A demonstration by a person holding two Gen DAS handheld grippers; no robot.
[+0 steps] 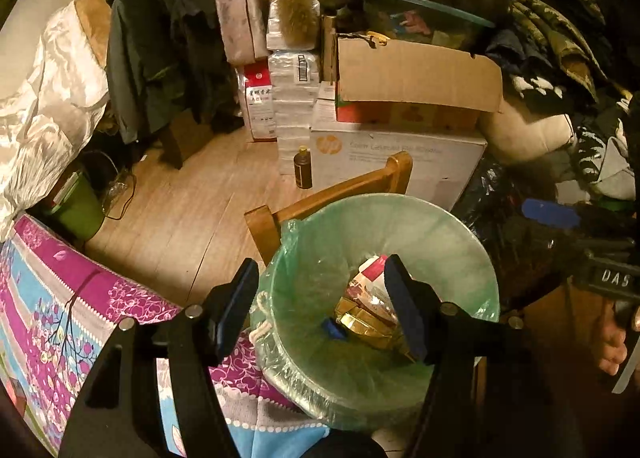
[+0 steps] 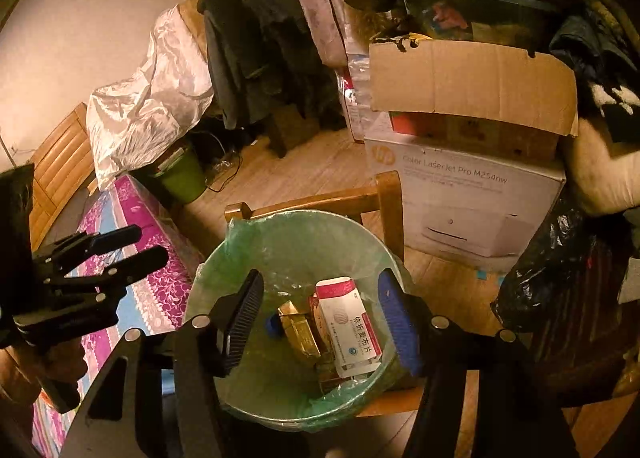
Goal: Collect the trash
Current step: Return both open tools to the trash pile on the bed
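The left hand-held gripper (image 1: pixel 320 306) is hovering over a trash bin (image 1: pixel 432 218) lined with a green plastic bag, and its two fingers are standing apart with nothing between them. The right hand-held gripper (image 2: pixel 320 314) is hanging over the same bin (image 2: pixel 288 226) from the other side, its fingers also spread and gripping nothing.

The trash is lying at the bottom of the bin: a white and pink medicine box (image 2: pixel 350 324) is leaning against the liner, a gold-coloured packet (image 2: pixel 298 328) is resting just beside it, and a small blue cap (image 2: pixel 274 328) is sitting next to the packet. In the left wrist view the same gold packet (image 1: pixel 368 320) and blue cap (image 1: pixel 332 328) are showing between the fingers.

The bin is sitting on a wooden chair (image 2: pixel 384 198), whose backrest is rising behind the rim. A bed with a pink and blue floral cover (image 1: pixel 60 298) is lying just beside the bin. Behind the chair a white printer box (image 2: pixel 480 198) is standing on the wooden floor (image 1: pixel 192 218), with an open cardboard box (image 2: pixel 472 86) stacked on top. A small dark bottle (image 1: pixel 303 168) is standing on the floor near the printer box, and a black plastic bag (image 2: pixel 560 278) is slumping to the right of the chair.
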